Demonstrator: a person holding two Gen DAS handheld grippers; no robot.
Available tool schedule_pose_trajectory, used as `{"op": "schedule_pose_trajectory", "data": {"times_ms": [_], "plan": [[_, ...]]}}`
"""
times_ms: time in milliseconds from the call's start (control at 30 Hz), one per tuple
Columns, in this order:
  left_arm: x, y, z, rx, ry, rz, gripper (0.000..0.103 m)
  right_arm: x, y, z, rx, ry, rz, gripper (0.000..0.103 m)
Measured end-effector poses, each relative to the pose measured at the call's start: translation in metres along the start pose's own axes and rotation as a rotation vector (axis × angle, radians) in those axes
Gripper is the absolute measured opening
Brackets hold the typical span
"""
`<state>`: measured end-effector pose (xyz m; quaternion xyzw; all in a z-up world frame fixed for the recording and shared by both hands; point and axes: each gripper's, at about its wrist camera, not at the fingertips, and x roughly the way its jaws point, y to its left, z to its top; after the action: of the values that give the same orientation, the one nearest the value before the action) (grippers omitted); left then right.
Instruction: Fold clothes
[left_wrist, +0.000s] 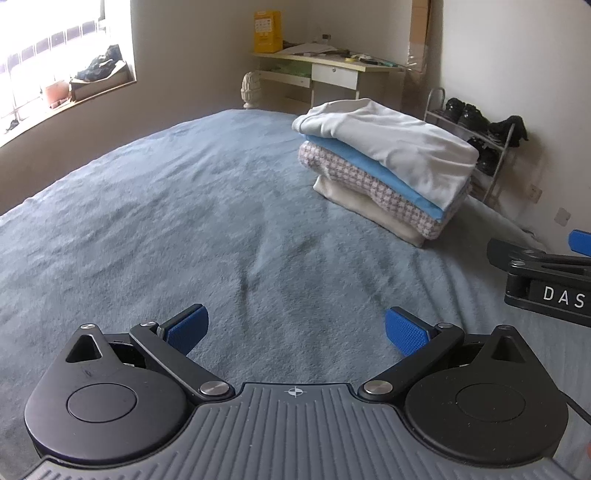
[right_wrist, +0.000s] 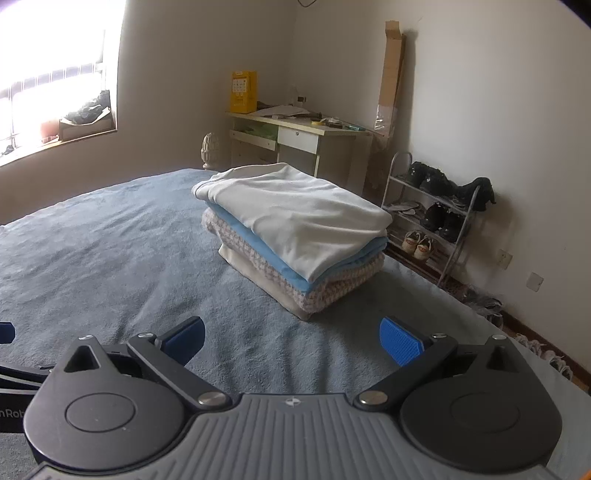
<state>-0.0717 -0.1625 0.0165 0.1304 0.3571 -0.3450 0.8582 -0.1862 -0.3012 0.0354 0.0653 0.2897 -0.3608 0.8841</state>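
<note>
Only left view shows right tool (left_wrist: 576, 254) edge.

In the left wrist view the black right gripper with blue pads (left_wrist: 576, 254) is cut by the right edge, so only part of its body and the letters "DAS" show and its fingertips cannot be judged; in the right wrist view the left gripper (right_wrist: 7, 332) is only a dark sliver at the left edge. Of the stack of folded clothes (right_wrist: 295, 232) the cream bottom piece (right_wrist: 258, 275) shows only as a thin edge under the others; the small things on the pale desk (right_wrist: 295, 122) are too small to name, and the window (right_wrist: 48, 55) is washed out by light.
</note>
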Motion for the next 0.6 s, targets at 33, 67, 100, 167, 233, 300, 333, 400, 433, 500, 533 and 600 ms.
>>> {"op": "schedule_pose_trajectory", "data": {"times_ms": [33, 67, 100, 167, 233, 300, 333, 400, 433, 500, 533, 600], "plan": [[0.0001, 0.0001, 0.0004, -0.002, 0.000, -0.001, 0.103, -0.0001, -0.0003, 0.0000, 0.001, 0.001, -0.001, 0.103], [0.0001, 0.0003, 0.0006, -0.004, 0.000, -0.001, 0.103, -0.0002, -0.0007, 0.0000, 0.003, 0.001, -0.002, 0.103], [0.0001, 0.0005, 0.0008, -0.006, 0.000, -0.002, 0.103, -0.0001, -0.0010, 0.0000, 0.003, 0.002, -0.003, 0.103], [-0.0003, -0.0001, 0.0010, -0.007, -0.003, -0.003, 0.103, 0.0005, -0.0013, 0.0000, 0.004, 0.005, -0.003, 0.103], [-0.0004, -0.0011, 0.0012, -0.008, -0.003, -0.005, 0.103, 0.0011, -0.0014, -0.0001, 0.004, 0.009, -0.005, 0.103], [-0.0002, -0.0022, 0.0010, -0.007, -0.001, -0.007, 0.103, 0.0016, -0.0013, -0.0001, 0.003, 0.013, -0.006, 0.103], [0.0000, -0.0025, 0.0009, -0.007, 0.000, -0.009, 0.103, 0.0020, -0.0018, -0.0002, 0.003, 0.016, -0.007, 0.103], [0.0006, -0.0027, 0.0007, -0.010, 0.004, -0.013, 0.103, 0.0028, -0.0033, -0.0005, 0.005, 0.020, -0.007, 0.103], [0.0009, -0.0026, 0.0006, -0.013, 0.006, -0.016, 0.103, 0.0030, -0.0036, -0.0006, 0.005, 0.022, -0.008, 0.103], [0.0011, -0.0026, 0.0005, -0.016, 0.006, -0.019, 0.103, 0.0030, -0.0038, -0.0005, 0.005, 0.023, -0.010, 0.103], [0.0010, -0.0027, 0.0004, -0.017, 0.006, -0.020, 0.103, 0.0030, -0.0039, -0.0005, 0.005, 0.023, -0.011, 0.103], [0.0009, -0.0028, 0.0003, -0.018, 0.006, -0.023, 0.103, 0.0029, -0.0039, -0.0005, 0.005, 0.025, -0.013, 0.103]]}}
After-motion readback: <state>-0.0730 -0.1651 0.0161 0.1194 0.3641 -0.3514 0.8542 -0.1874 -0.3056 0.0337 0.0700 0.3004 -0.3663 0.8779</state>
